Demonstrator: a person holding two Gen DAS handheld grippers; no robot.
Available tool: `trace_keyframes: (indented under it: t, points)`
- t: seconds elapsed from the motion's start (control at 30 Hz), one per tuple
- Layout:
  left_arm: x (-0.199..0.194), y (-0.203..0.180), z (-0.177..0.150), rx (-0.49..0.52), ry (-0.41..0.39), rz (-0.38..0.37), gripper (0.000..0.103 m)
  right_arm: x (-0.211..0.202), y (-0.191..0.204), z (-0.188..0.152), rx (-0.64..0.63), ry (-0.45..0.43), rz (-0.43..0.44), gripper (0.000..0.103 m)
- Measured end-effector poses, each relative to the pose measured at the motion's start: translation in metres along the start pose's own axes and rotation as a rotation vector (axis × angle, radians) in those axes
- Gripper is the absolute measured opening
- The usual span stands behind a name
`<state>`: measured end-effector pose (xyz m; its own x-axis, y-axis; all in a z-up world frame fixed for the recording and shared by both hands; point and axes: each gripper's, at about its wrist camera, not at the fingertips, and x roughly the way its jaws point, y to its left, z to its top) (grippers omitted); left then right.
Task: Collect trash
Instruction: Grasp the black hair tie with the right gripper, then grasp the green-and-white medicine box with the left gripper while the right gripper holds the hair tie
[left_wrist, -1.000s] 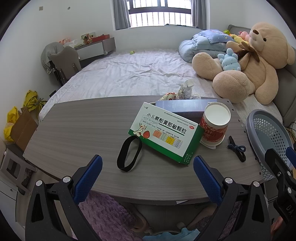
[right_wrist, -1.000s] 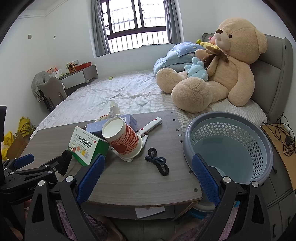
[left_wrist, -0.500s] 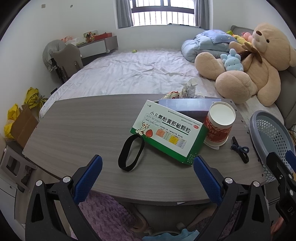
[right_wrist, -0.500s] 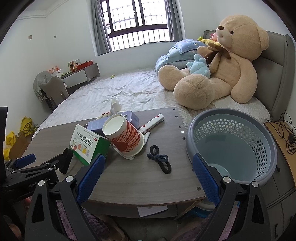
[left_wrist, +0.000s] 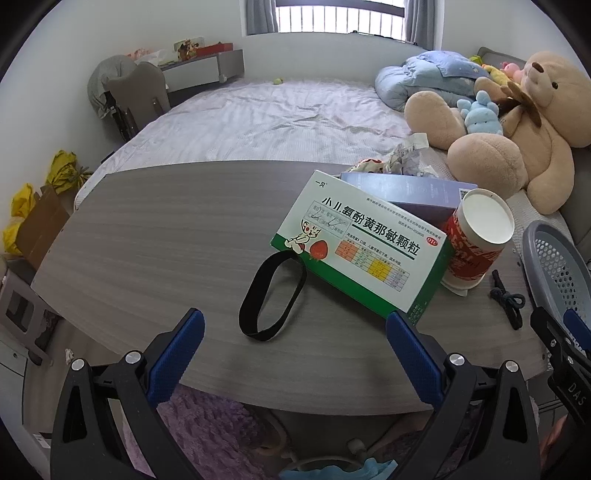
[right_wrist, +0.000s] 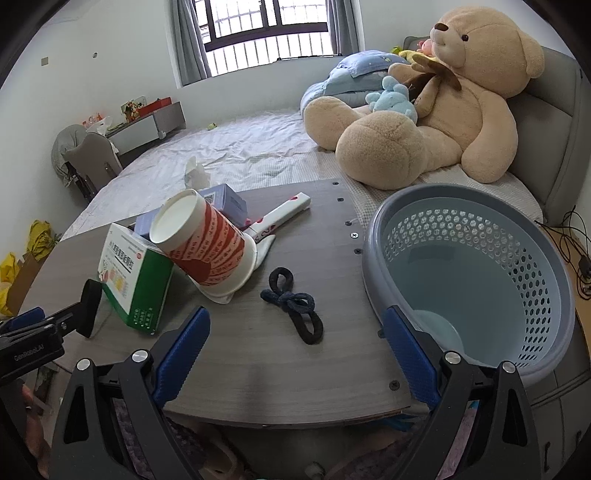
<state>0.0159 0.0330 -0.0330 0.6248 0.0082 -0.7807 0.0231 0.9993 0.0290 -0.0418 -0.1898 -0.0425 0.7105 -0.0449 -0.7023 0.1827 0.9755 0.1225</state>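
Tools (left_wrist: 293, 332) (right_wrist: 295, 332) both spread wide, level over table (left_wrist: 166, 251)

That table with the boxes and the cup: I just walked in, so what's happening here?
A person holds two tools at the near edge of the table, both open and empty. The left tool faces the green medicine box and black band; the right tool faces the dark hair tie. The basket beside the table has none of these things in it yet.

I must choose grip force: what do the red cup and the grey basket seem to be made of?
Red cup: probably paper, matte, with a rolled white rim and printed wall. Grey basket: looks like moulded plastic, smooth, slightly glossy, with regular perforated holes in its wall.
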Motion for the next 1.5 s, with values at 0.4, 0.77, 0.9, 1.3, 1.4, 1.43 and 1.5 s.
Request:
trace_keyframes:
  t: [0.4,0.77,0.9,1.3,1.4,1.43,1.5]
  points:
    - [0.02,0.009,0.001,-0.039,0.053,-0.007,0.097,0.04,0.005,0.006,-0.051,0.073,-0.015,0.076]
    - [0.025,0.006,0.003,-0.042,0.073,-0.001,0.097,0.06,0.006,0.012,-0.07,0.096,-0.015,0.067]
    - [0.025,0.005,0.003,-0.042,0.072,0.001,0.097,0.062,0.009,0.011,-0.095,0.096,-0.008,0.056]
    - [0.026,-0.014,0.001,-0.012,0.043,-0.028,0.097,0.049,0.008,0.011,-0.08,0.074,0.052,0.016]
    - [0.027,-0.02,0.0,-0.008,0.033,-0.044,0.097,0.043,0.005,0.011,-0.067,0.062,0.06,0.016]
    - [0.028,-0.021,0.0,-0.005,0.033,-0.048,0.097,0.041,0.004,0.01,-0.063,0.061,0.061,0.016]
    - [0.029,-0.025,-0.001,0.001,0.031,-0.051,0.097,0.04,0.001,0.009,-0.052,0.064,0.063,0.016]
